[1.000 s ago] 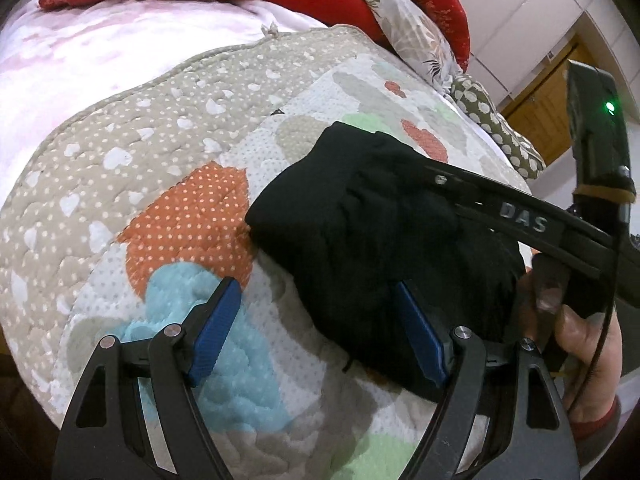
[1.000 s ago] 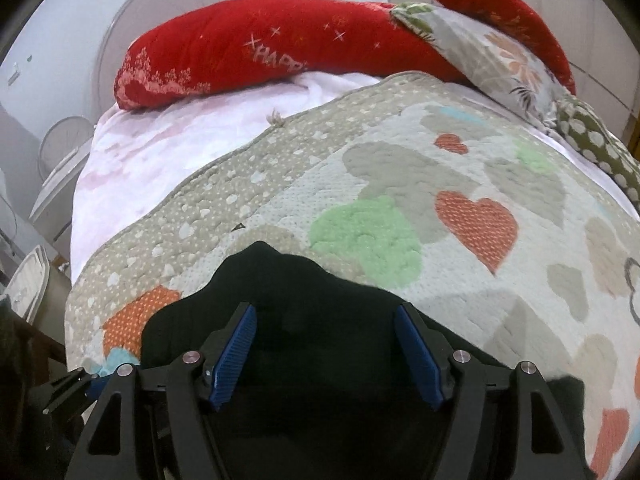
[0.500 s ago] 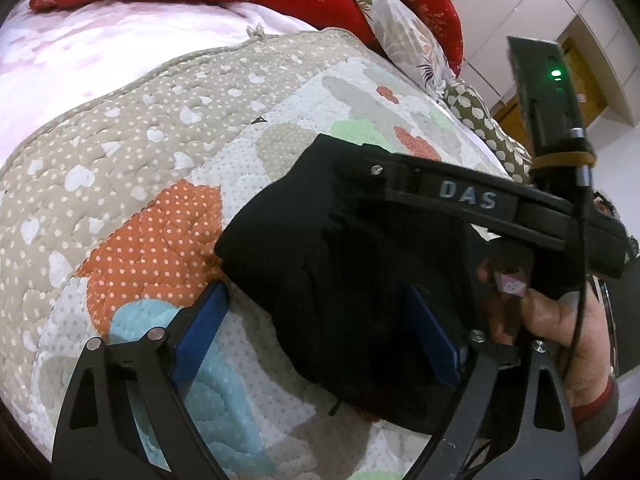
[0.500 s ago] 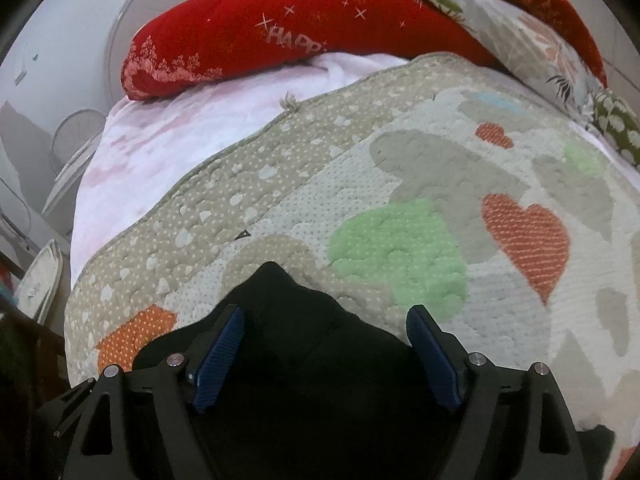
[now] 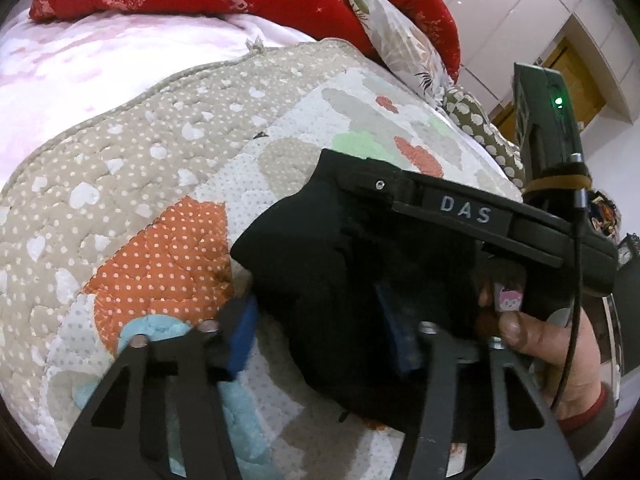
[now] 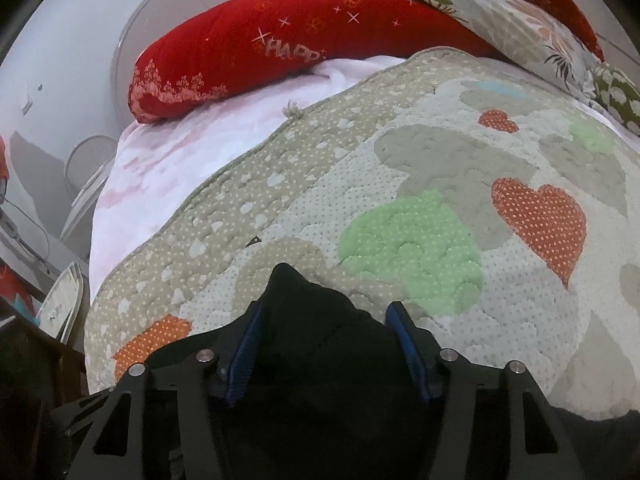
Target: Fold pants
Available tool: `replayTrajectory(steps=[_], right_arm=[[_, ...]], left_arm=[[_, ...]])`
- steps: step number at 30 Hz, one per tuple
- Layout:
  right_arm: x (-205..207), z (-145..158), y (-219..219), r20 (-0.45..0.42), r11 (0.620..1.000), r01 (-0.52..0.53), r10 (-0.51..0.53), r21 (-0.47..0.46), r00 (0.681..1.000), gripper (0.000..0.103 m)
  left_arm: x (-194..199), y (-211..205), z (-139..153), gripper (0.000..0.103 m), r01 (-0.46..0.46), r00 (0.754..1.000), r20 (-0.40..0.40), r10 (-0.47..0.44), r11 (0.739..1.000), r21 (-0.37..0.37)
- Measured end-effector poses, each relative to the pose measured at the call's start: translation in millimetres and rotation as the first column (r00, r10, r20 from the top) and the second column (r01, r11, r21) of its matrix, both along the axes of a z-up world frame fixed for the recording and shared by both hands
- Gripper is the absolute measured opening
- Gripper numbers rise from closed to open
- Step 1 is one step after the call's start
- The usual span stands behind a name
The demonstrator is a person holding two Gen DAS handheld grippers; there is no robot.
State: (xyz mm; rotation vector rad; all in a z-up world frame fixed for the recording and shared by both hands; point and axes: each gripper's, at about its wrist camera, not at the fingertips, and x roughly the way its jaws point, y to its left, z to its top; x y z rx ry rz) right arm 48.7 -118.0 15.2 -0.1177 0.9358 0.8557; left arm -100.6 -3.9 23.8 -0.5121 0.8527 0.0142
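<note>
The black pants [image 5: 344, 272] lie folded in a thick bundle on the heart-patterned quilt [image 5: 168, 184]. My left gripper [image 5: 320, 336] is open, its blue pads either side of the bundle's near left edge. The right gripper's black body crosses over the pants in the left wrist view, held by a hand [image 5: 552, 344]. In the right wrist view my right gripper [image 6: 324, 344] is open over the pants [image 6: 312, 320], whose pointed corner sticks out between the blue pads.
Red pillows [image 6: 280, 44] and a floral pillow [image 6: 500, 16] lie at the bed's far end. A pink sheet [image 6: 180, 168] shows beyond the quilt. The bed's left edge drops off by a fan [image 6: 88, 164].
Both grippers have narrowed their gap around the pants. The left gripper has moved in on the bundle's edge; the right has slid back so less cloth shows ahead of it.
</note>
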Motion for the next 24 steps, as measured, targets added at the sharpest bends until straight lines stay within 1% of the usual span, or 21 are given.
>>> replayTrajectory(steps=[1,2,5,7,11,13,16,18,21,24], right_arm=[[-2,2,-2,0.005,1.0,0.002,-0.002,0.007,1.0,0.05],[-3,4,-4,0.007,1.0,0.002,-0.002,0.016,1.0,0.045],[-8,16,-13,0.023,0.999,0.007,-0.008,0.052,1.0,0.038],[-12,28,-25,0.033,0.994,0.026,-0.029,0.104,0.999,0.037],[-21,51,-52,0.054,0.982,0.055,-0.065,0.18,0.996,0.036],[-25,61,-70,0.061,0.974,0.076,-0.091,0.214,0.994,0.035],[-31,73,-98,0.068,0.958,0.114,-0.136,0.264,0.988,0.032],[-33,77,-118,0.062,0.945,0.147,-0.172,0.291,0.983,0.032],[-36,77,-142,0.054,0.937,0.199,-0.224,0.287,0.973,0.032],[-40,73,-162,0.021,0.929,0.231,-0.247,0.29,0.969,0.032]], left_arm=[[-1,-1,2,0.039,0.003,1.0,0.004,-0.003,1.0,0.006],[-1,-2,5,0.038,0.006,1.0,0.011,-0.006,1.0,0.018],[-4,-6,13,0.034,0.014,0.999,0.032,-0.015,0.999,0.04],[-6,-10,21,0.03,0.026,0.998,0.059,-0.029,0.998,0.055],[-16,-27,45,0.028,0.069,0.986,0.142,-0.084,0.992,0.102],[-22,-39,59,0.028,0.108,0.973,0.191,-0.13,0.986,0.124],[-30,-59,71,0.028,0.18,0.95,0.232,-0.21,0.973,0.146],[-30,-73,73,0.028,0.216,0.936,0.243,-0.253,0.962,0.169],[-33,-94,73,0.028,0.27,0.915,0.247,-0.318,0.94,0.21],[-31,-113,68,0.028,0.334,0.893,0.236,-0.382,0.917,0.219]])
